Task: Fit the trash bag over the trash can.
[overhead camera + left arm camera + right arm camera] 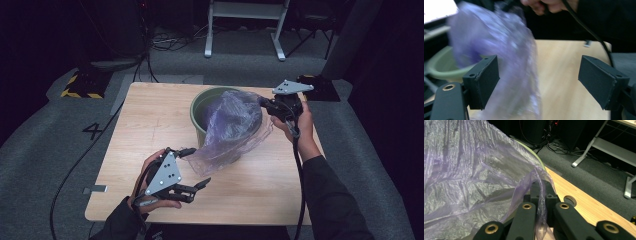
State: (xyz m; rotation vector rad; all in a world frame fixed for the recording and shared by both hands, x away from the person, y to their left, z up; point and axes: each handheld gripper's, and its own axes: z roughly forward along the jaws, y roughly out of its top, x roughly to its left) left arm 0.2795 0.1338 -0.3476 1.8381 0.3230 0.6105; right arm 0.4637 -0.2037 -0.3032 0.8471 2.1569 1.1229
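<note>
A dull green bin (200,107) stands on the wooden table (145,125), right of the middle. A thin translucent purple bag (232,127) spills out of it, draped over its front toward the near edge. My right gripper (272,106) sits at the bin's right rim, shut on the bag's edge; in the right gripper view the film (469,170) is pinched between the jaws of the right gripper (541,192). My left gripper (199,166) hovers near the table's front left, jaws wide open. In the left gripper view the bag's blurred lower end (506,57) hangs beside the left pad (486,82), untouched by the right pad.
The floor around the table is grey carpet with a black cable (75,165) and a "4" mark (93,131). A white frame's legs (245,30) stand behind. A yellow-black striped block (80,85) lies off the back left corner. A small hole (570,200) is in the tabletop.
</note>
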